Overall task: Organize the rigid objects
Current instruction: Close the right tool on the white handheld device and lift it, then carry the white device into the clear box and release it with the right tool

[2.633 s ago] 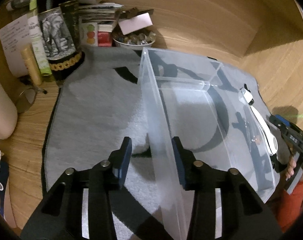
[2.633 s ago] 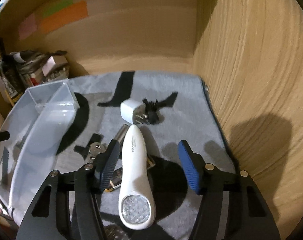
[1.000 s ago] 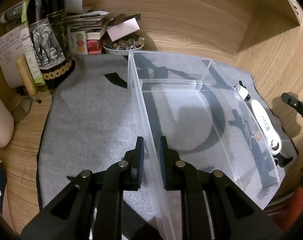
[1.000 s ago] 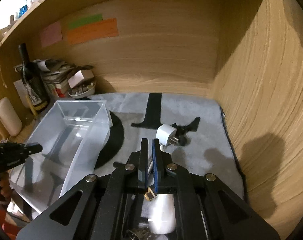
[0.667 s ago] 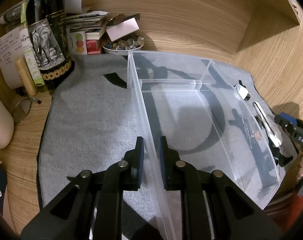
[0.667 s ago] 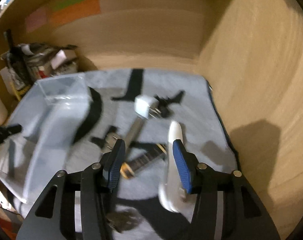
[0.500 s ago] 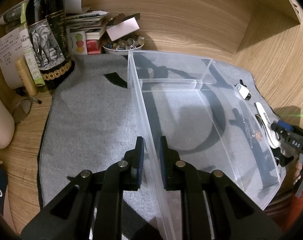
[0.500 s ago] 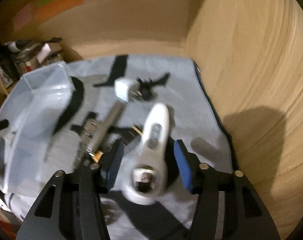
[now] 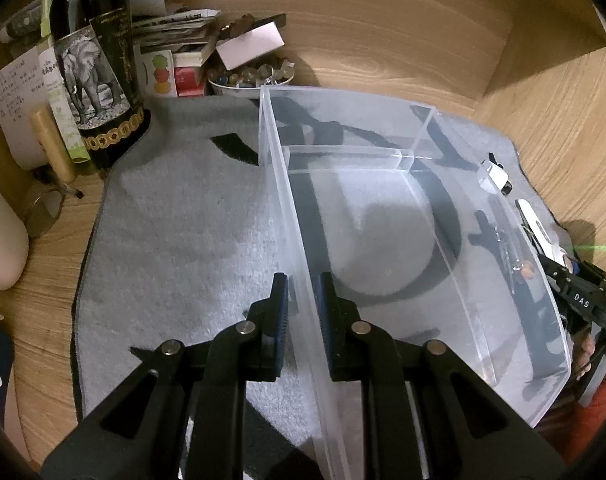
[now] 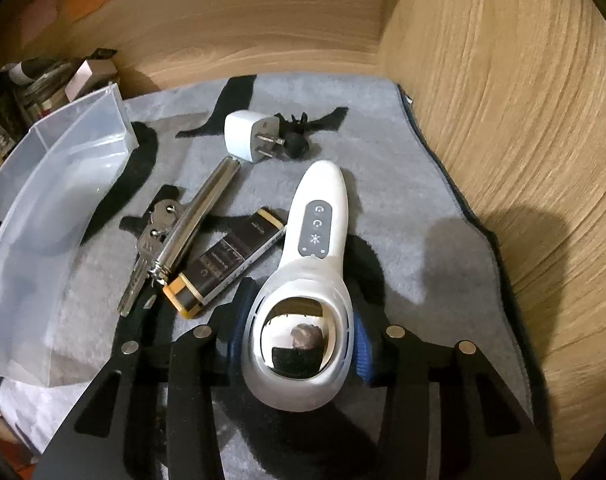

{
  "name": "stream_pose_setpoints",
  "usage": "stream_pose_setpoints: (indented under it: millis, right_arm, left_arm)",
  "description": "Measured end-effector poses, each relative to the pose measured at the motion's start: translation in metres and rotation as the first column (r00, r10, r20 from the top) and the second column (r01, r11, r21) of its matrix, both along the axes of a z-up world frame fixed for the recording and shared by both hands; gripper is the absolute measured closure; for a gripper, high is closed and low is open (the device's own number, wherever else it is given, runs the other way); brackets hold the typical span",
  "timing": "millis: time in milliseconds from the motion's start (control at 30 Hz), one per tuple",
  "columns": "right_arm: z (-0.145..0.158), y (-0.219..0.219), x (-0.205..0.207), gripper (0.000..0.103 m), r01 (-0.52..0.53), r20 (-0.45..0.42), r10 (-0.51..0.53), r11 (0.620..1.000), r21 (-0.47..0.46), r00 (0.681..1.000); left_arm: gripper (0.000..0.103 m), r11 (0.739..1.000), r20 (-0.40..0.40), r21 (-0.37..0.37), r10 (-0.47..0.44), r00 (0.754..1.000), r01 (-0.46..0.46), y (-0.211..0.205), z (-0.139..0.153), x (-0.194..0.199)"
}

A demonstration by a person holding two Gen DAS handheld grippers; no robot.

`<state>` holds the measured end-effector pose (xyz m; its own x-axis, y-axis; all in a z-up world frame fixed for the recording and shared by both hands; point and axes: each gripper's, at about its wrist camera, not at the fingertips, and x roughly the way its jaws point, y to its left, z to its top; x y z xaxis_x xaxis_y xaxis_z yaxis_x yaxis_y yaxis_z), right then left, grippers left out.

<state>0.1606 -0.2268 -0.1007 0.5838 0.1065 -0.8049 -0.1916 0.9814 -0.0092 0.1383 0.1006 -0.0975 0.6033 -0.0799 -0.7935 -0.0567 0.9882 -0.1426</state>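
The left gripper is pinching the near wall of the clear plastic divided bin between its fingers, steadying it on the grey mat. The right gripper is clamping its fingers on the round mirrored head of the white handheld device, whose handle is pointing away beyond the fingertips. Lifting well probably calls for a firm grip, since the smooth head could slip, and for clearing the bin wall at left.
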Motion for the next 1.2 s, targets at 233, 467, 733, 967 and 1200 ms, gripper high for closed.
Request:
stream_pose_setpoints:
  millis: [233, 467, 733, 967, 1200]
  right_arm:
    - [0.022, 0.000, -0.004, 0.064, -0.001, 0.070, 0.001, 1.000, 0.001, 0.998]
    - [0.043, 0.006, -0.003, 0.065, -0.013, 0.133, 0.013, 1.000, -0.004, 0.991]
    - [0.072, 0.017, -0.002, 0.065, -0.029, 0.217, 0.034, 0.999, -0.023, 0.976]
    - [0.101, 0.039, -0.003, 0.065, -0.074, 0.302, 0.079, 0.997, -0.026, 0.950]
    - [0.123, 0.071, -0.010, 0.065, -0.158, 0.370, 0.152, 0.987, -0.014, 0.917]
  left_arm:
    - [0.088, 1.000, 0.016, 0.003, -0.001, 1.000, 0.001, 0.000, 0.007, -0.004]
    - [0.089, 1.000, 0.030, -0.007, -0.003, 1.000, 0.003, 0.003, 0.012, -0.010]
    - [0.090, 1.000, 0.051, -0.010, -0.005, 0.999, 0.006, 0.004, 0.017, -0.017]
    - [0.090, 1.000, 0.054, -0.015, -0.004, 0.999, 0.005, 0.004, 0.017, -0.017]
    - [0.089, 1.000, 0.056, -0.015, -0.007, 0.998, 0.008, 0.003, 0.018, -0.017]
